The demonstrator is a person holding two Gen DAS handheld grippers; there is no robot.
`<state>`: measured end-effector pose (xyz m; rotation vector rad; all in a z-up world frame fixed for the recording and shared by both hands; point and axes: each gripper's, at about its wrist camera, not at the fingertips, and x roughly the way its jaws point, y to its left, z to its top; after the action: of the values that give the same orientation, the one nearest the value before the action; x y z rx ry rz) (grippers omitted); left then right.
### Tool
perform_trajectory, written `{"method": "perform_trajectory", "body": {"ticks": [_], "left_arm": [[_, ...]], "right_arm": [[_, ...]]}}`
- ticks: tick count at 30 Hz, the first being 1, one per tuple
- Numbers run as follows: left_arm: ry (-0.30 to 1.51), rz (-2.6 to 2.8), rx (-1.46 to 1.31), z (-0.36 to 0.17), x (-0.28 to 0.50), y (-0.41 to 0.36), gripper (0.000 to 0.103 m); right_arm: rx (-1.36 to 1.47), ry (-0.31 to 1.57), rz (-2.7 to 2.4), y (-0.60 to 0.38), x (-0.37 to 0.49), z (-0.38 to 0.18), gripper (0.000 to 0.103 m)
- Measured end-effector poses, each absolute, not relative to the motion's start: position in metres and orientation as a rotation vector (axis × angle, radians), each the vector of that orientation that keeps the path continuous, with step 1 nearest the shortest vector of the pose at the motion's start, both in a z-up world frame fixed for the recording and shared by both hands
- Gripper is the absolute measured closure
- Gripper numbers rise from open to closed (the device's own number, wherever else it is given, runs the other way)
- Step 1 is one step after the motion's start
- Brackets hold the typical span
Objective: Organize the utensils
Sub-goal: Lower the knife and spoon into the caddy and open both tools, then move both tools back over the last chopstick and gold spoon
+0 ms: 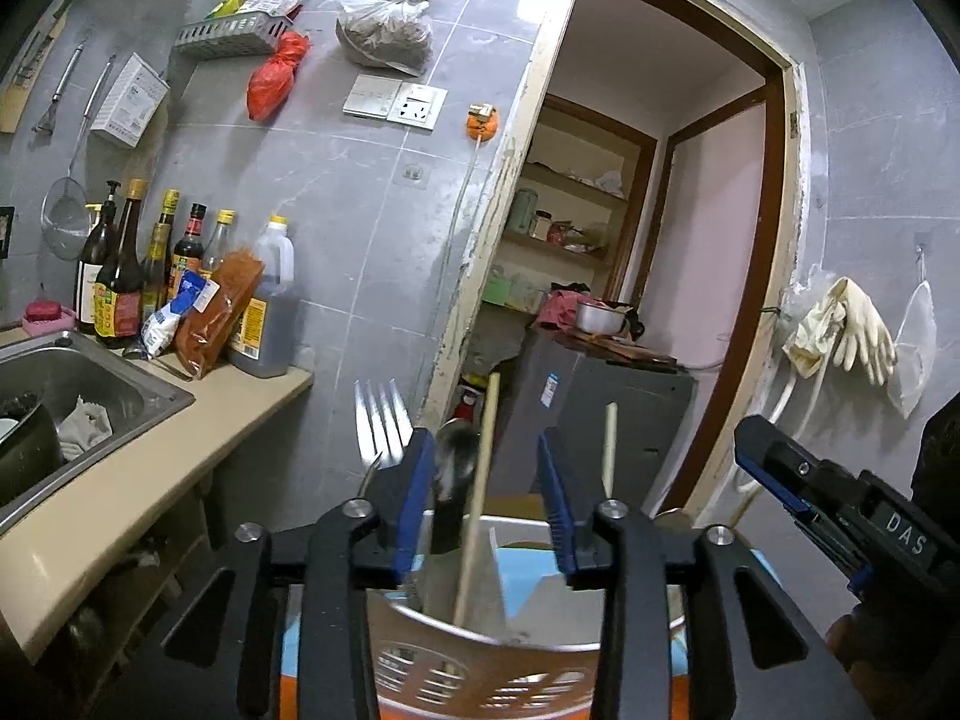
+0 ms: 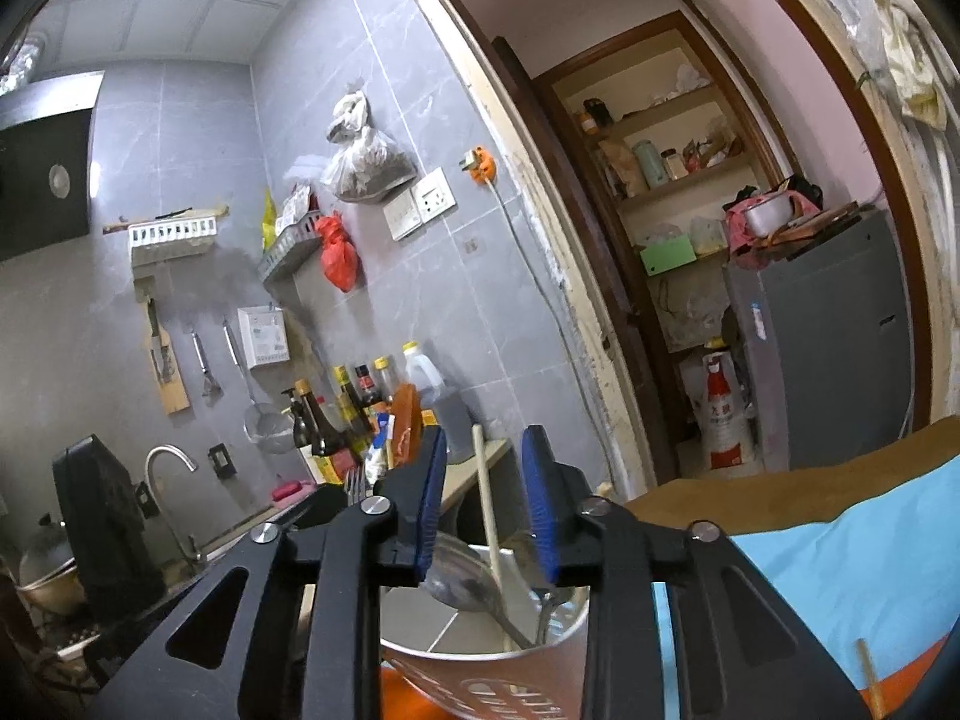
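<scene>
Both your left gripper (image 1: 487, 480) and right gripper (image 2: 483, 498) are hovering part-open, holding nothing, each straddling an upright chopstick (image 1: 477, 498) that is pointing to 12 o'clock in the holder (image 1: 480, 660).

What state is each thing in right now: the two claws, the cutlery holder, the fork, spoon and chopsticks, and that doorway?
Left gripper: open, nothing clamped.
Right gripper: open, nothing clamped.
Utensil holder: upright, loaded.
Fork: standing in the holder, tines up.
Spoon: in the holder, bowl up.
Chopstick: leaning in the holder.
Doorway: open.
</scene>
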<state>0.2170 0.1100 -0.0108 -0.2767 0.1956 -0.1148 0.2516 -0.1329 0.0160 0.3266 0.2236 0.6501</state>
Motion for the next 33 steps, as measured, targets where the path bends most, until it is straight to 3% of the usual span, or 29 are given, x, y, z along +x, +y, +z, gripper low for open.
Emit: {"method": "perform_trajectory", "body": {"ticks": [3,12,14,18,33], "left_arm": [[0.199,-0.114,-0.267,0.002,0.211,0.103,0.061],[0.206,-0.107,-0.221,0.027,0.197,0.067,0.024],[0.201,-0.101,-0.205,0.029,0.193,0.055,0.011],[0.188,-0.089,-0.181,0.030,0.186,0.029,0.006],[0.277,-0.100,-0.126,0.000,0.174,-0.057,0.005]], "right_arm": [[0.319,0.227,0.635,-0.146,0.247,0.024,0.073],[0.289,0.238,0.573,-0.200,0.234,0.033,0.031],[0.276,0.230,0.547,-0.214,0.229,0.036,0.021],[0.256,0.226,0.504,-0.240,0.221,0.040,0.000],[0.149,0.267,0.394,-0.324,0.200,0.026,0.000]]}}
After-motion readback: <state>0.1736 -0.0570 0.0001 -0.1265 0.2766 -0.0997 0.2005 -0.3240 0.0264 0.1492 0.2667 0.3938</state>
